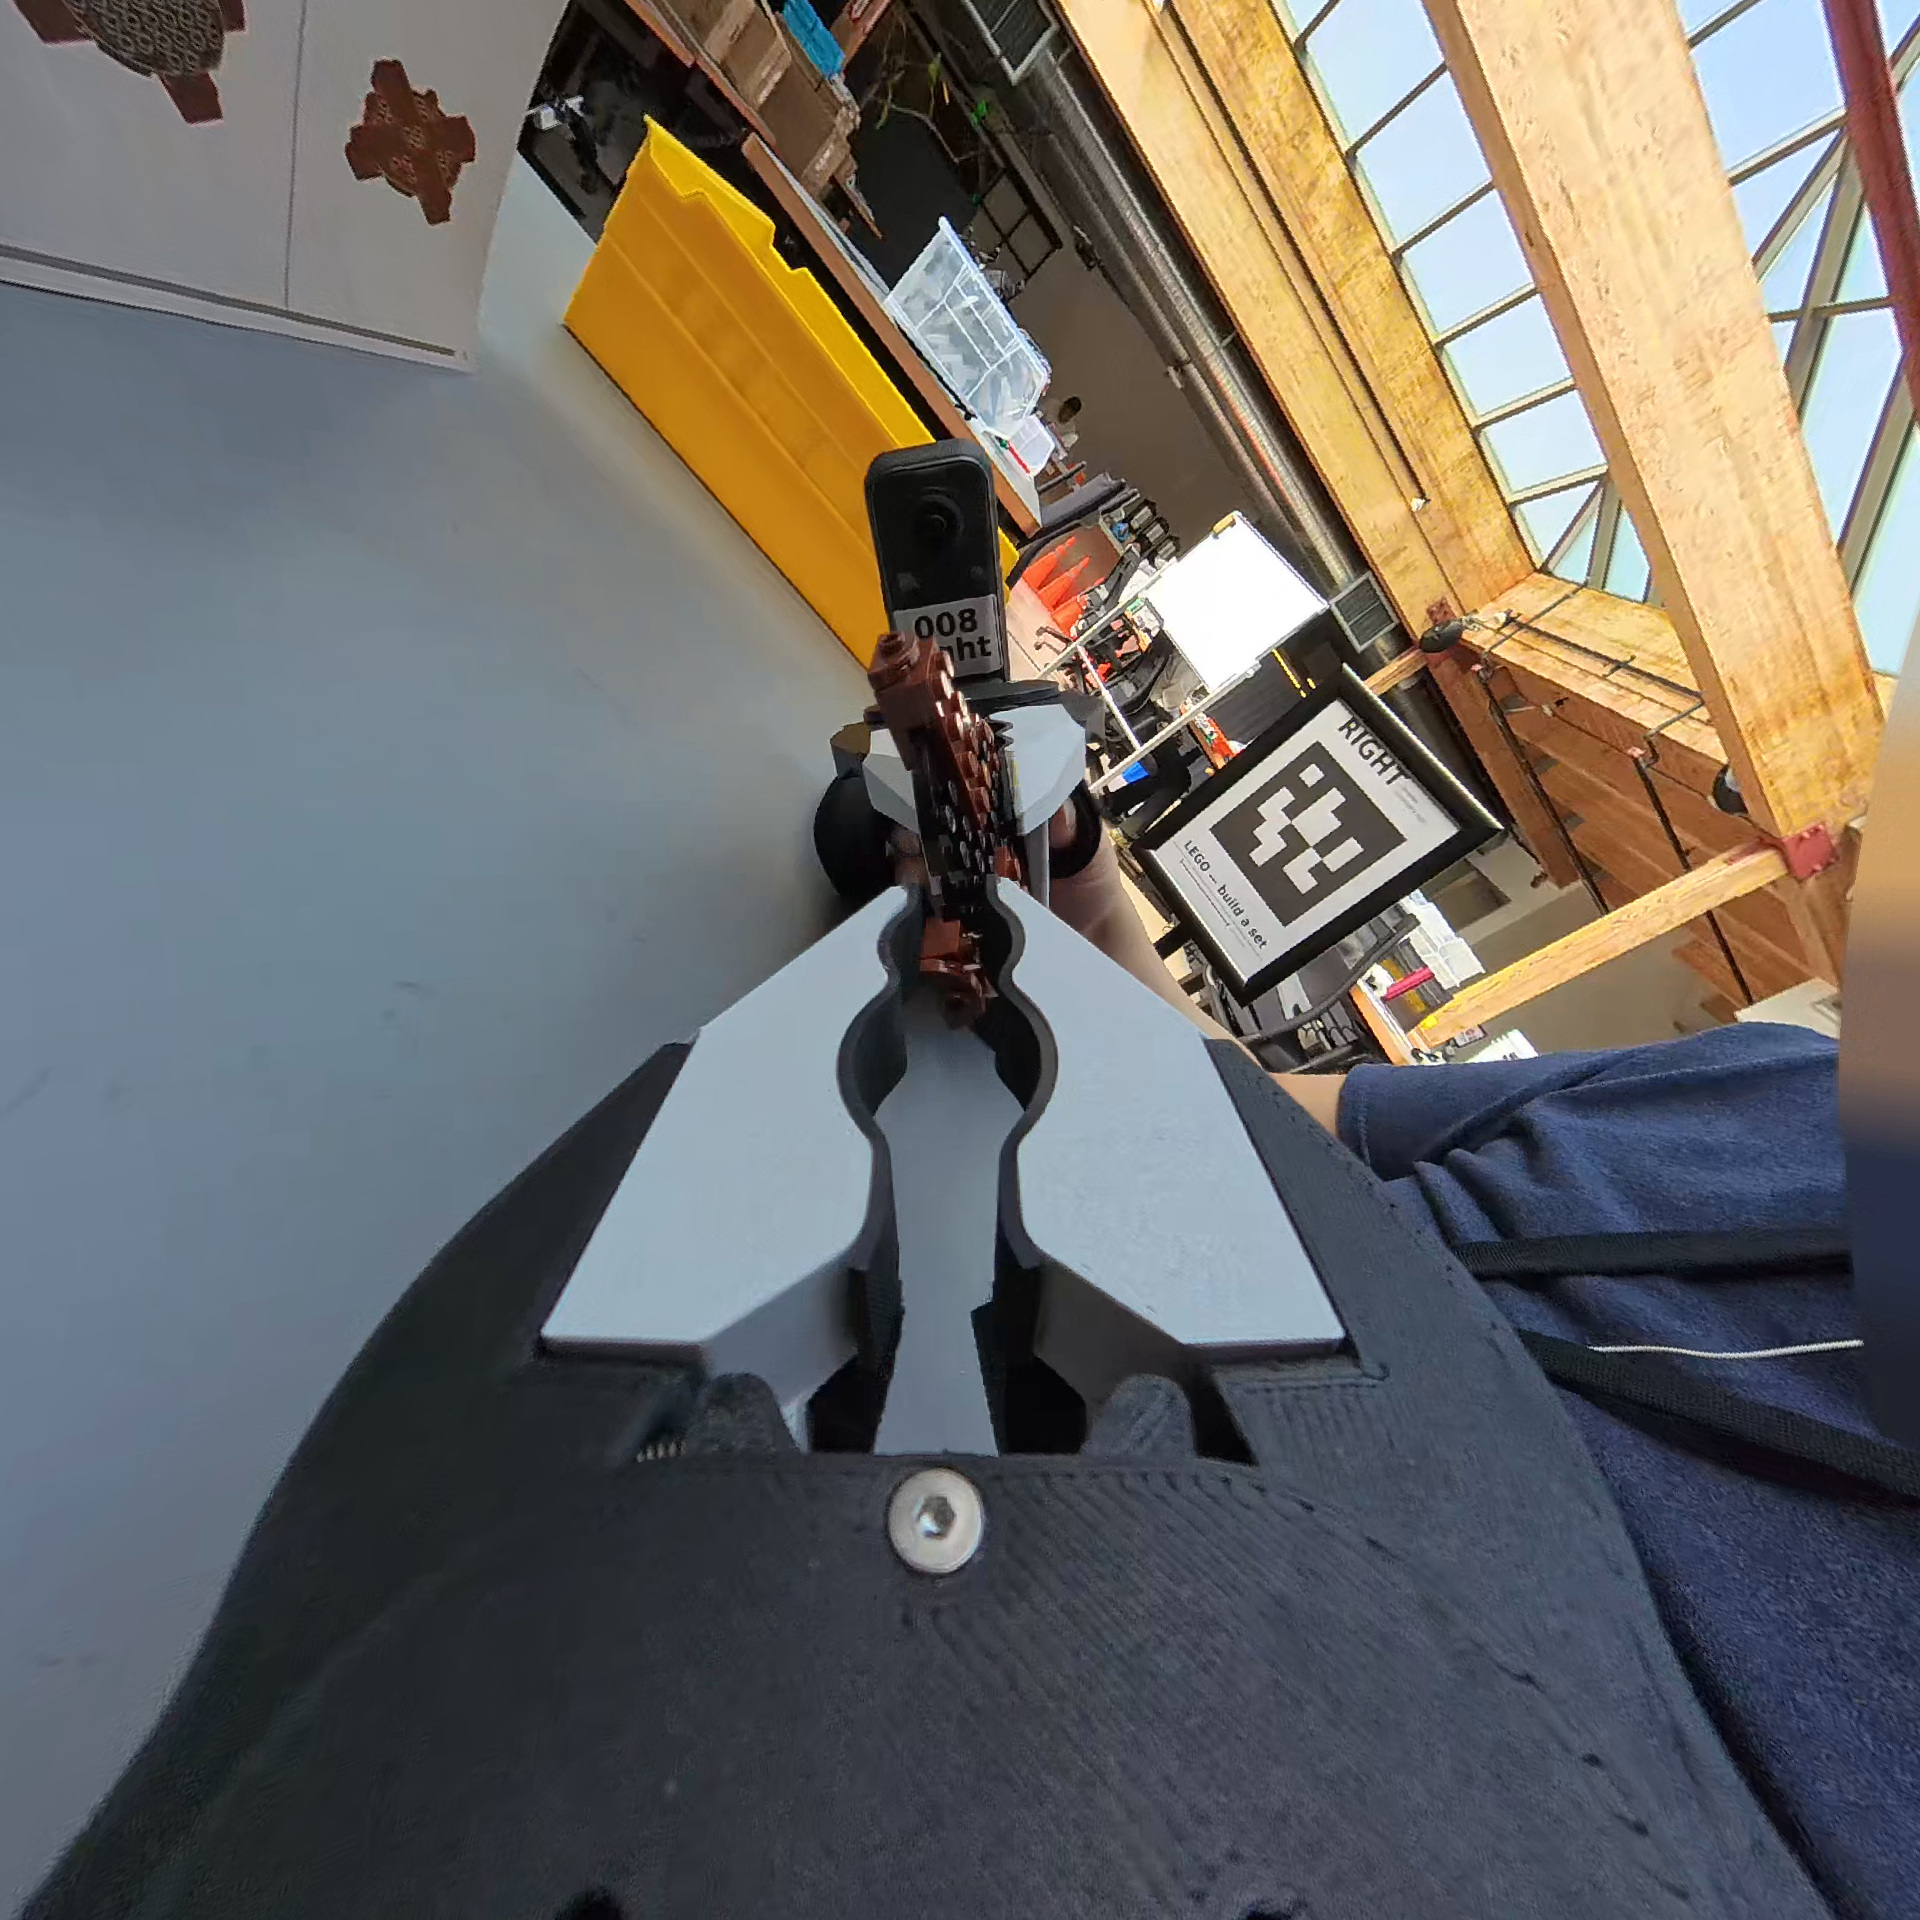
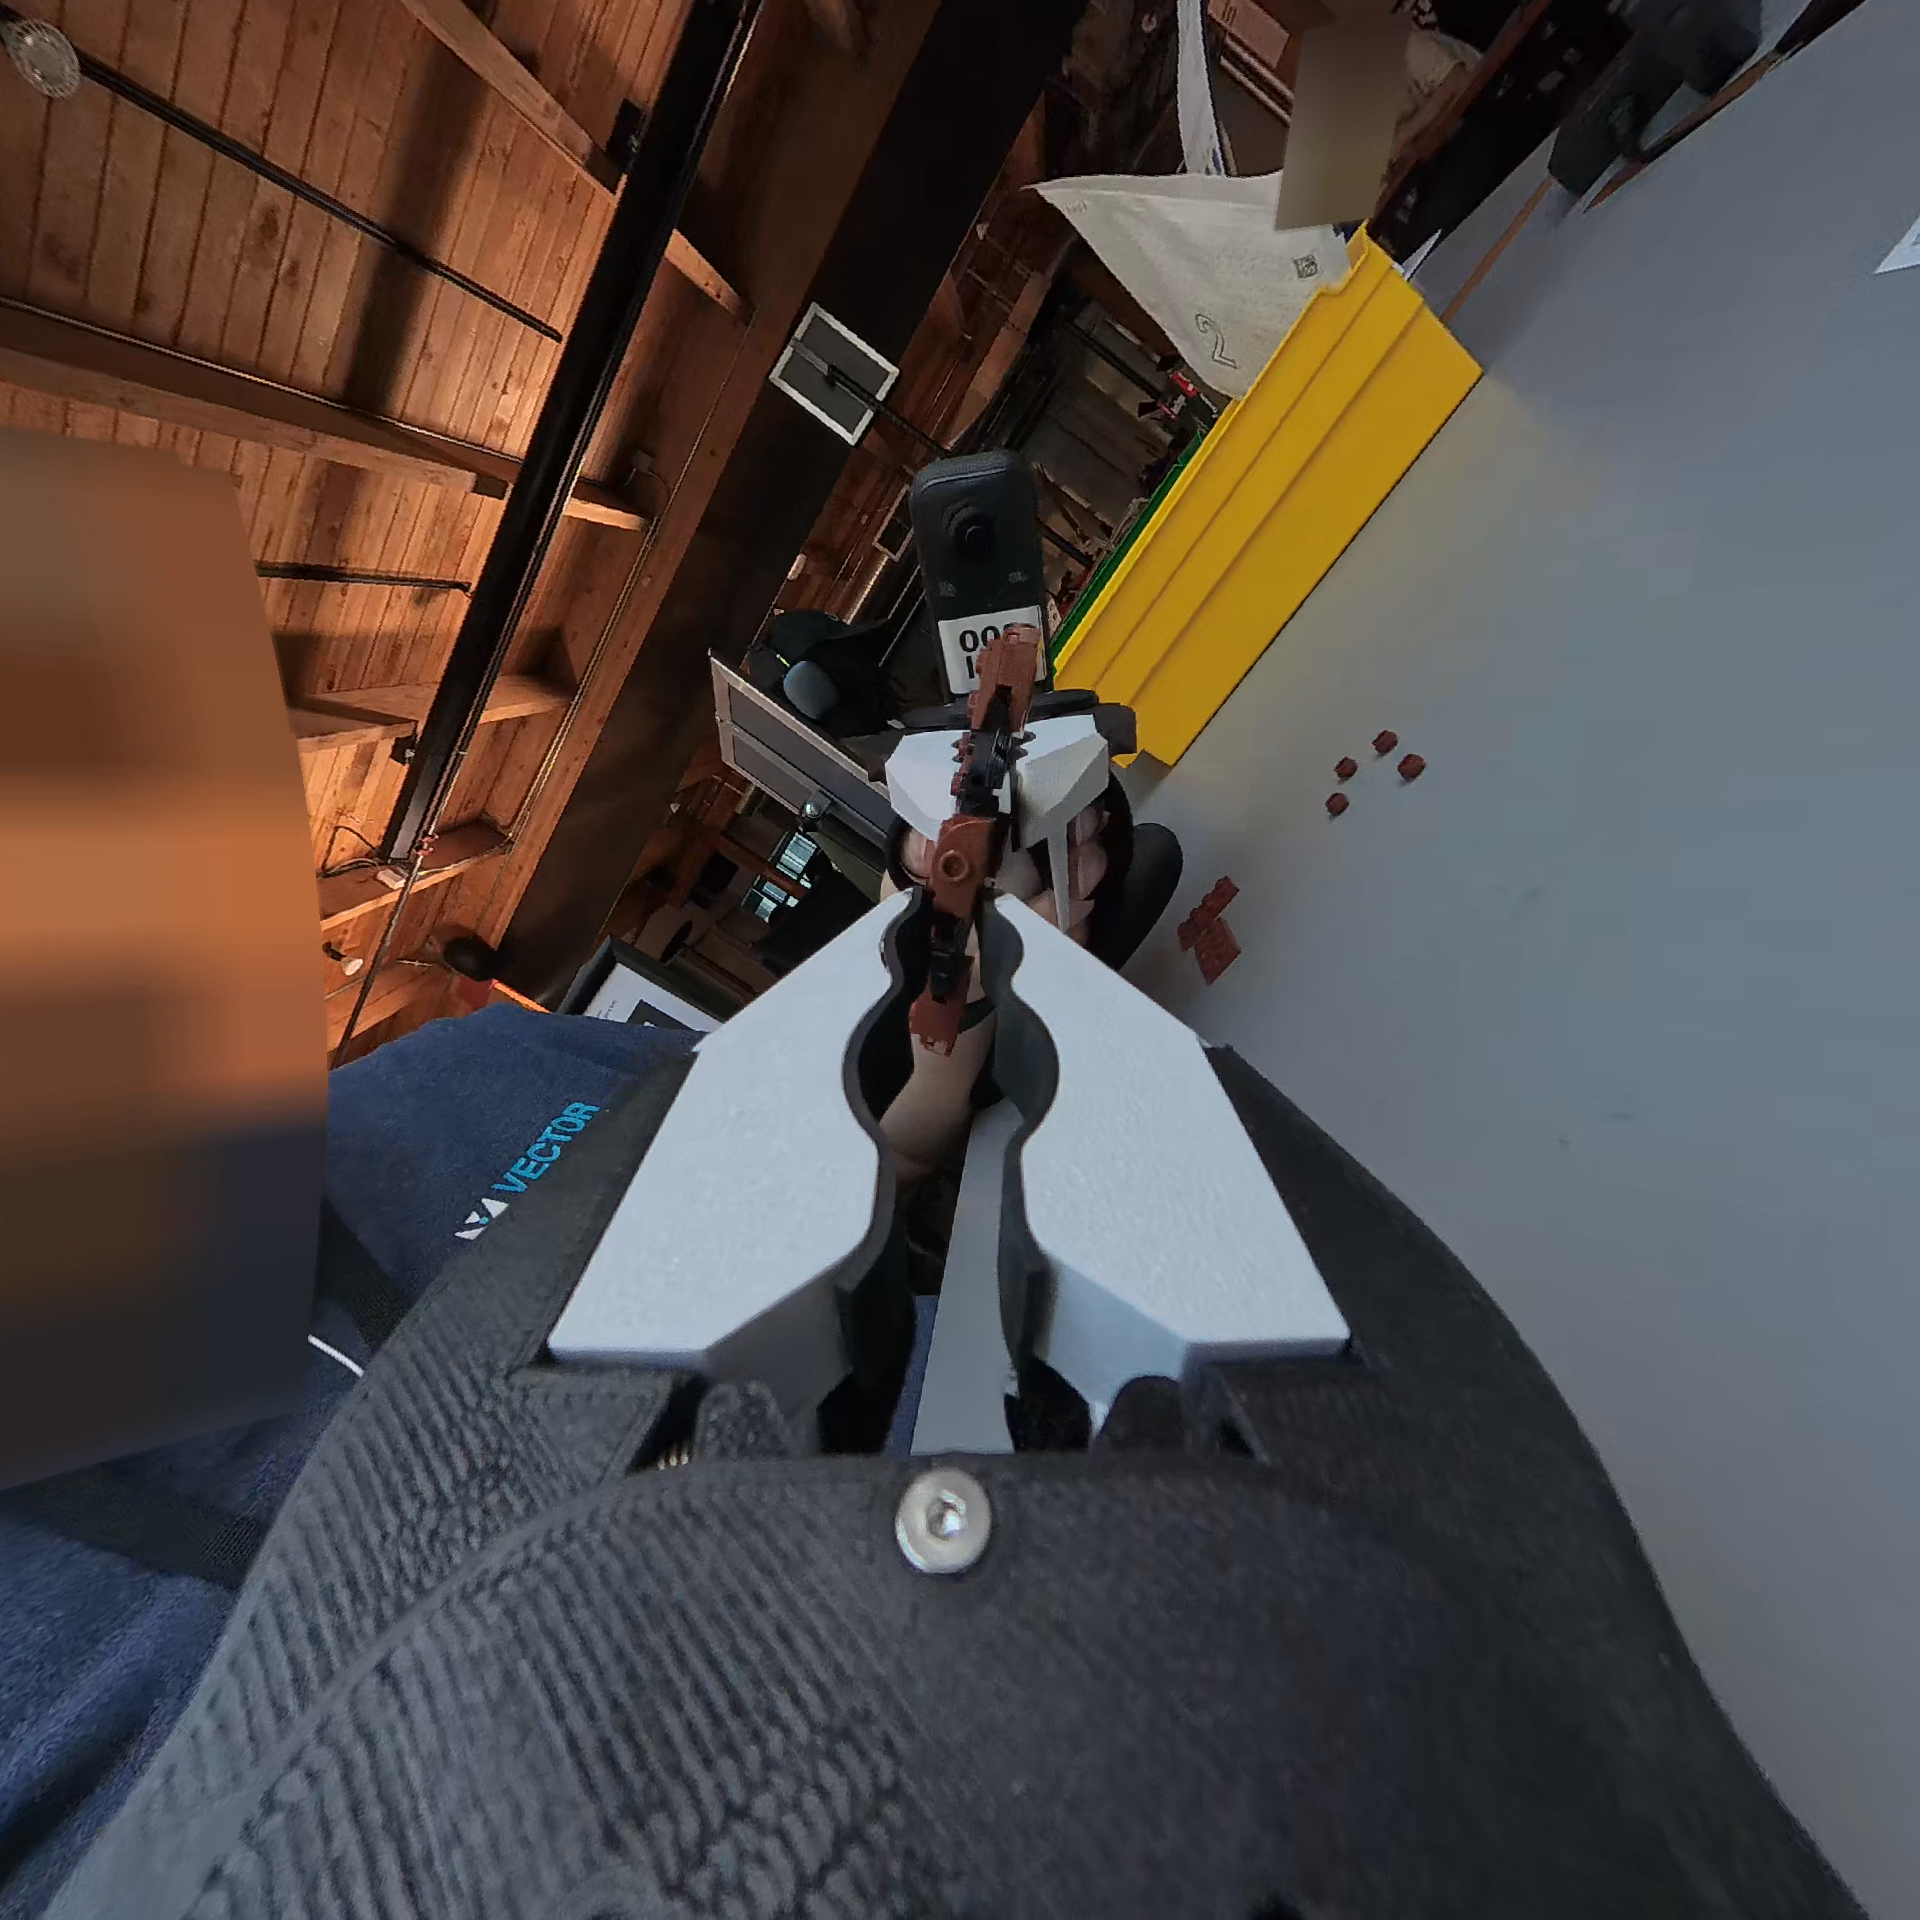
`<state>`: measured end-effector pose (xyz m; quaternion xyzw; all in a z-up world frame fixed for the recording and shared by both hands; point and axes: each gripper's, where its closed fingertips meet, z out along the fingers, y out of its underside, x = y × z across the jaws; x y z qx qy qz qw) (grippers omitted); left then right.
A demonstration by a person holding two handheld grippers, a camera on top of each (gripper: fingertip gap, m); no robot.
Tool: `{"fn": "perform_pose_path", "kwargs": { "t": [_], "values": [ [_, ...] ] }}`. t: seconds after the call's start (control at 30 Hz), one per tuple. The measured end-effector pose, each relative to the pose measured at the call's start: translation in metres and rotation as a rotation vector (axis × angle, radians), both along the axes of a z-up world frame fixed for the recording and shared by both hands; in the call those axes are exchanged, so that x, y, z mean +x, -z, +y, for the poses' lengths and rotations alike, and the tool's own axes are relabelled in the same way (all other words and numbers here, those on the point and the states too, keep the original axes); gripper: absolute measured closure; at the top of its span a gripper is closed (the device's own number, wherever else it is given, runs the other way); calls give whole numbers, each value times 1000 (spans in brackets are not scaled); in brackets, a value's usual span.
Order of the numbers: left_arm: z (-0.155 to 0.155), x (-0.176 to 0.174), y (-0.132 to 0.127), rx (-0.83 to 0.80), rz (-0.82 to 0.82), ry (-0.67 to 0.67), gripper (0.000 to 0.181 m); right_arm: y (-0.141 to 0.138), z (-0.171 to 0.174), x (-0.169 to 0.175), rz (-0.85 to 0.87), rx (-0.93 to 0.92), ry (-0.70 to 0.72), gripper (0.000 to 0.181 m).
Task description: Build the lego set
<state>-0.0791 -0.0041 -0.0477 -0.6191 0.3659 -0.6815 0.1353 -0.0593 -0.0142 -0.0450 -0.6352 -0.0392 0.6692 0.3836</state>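
Observation:
A brown and black lego assembly (image 1: 951,800) is held in the air between my two grippers, which face each other tip to tip. My left gripper (image 1: 951,909) is shut on its near end. The right gripper (image 1: 971,774) grips the far part, with its camera above. In the right wrist view, my right gripper (image 2: 951,925) is shut on the near end of the assembly (image 2: 961,862), and the left gripper (image 2: 997,774) clamps the far end. Loose brown pieces (image 2: 1371,771) and a small brown cluster (image 2: 1210,932) lie on the grey table (image 2: 1610,935).
A yellow bin (image 1: 748,384) stands at the table's far edge and also shows in the right wrist view (image 2: 1268,499). A white sheet with brown build pictures (image 1: 410,140) lies on the table (image 1: 312,727). A framed marker sign (image 1: 1320,821) stands beyond. A person's dark blue sleeve (image 1: 1610,1143) is close by. Both grippers' tips are close together, under 4 cm apart.

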Motion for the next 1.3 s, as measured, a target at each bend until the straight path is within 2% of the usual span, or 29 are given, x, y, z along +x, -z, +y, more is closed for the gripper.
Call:
{"fn": "perform_pose_path", "kwargs": {
  "t": [0.03,0.07,0.13,0.23,0.3,0.37,0.43,0.57,0.7,0.83,0.97,1.13,1.2,1.3],
  "values": [
    [-1,-1,-2,-16,-8,13,175,0,1,0,-14,12,7,174],
    [-2,-1,-1,-25,1,23,175,1,3,2,-49,27,37,162],
    [-1,-2,2,-30,21,30,175,5,13,13,-201,102,158,121],
    [2,-4,10,-46,66,40,175,0,17,23,-551,374,325,83],
    [3,-4,18,-52,106,51,175,0,7,2,-751,573,269,81],
    [4,-4,24,-67,132,52,175,17,6,-19,-907,644,208,75],
    [4,-4,28,-95,145,64,175,35,11,-27,-1015,642,190,81],
    [8,-6,31,-127,154,63,175,45,12,-22,-1134,687,200,110],
    [8,-5,34,-138,162,76,175,47,10,-20,-1107,651,193,114],
    [8,-6,26,-159,126,85,172,50,12,-20,-1120,640,200,114],
    [11,-7,32,-166,155,77,172,58,14,-20,-1135,594,185,114],
    [35,-17,19,-165,113,7,164,72,18,-16,-1171,530,168,115],
    [51,-30,2,-100,66,-36,165,74,19,-15,-1176,512,166,117],
    [61,-57,1,189,152,-27,167,78,21,-14,-1166,467,158,117]
  ]
}}
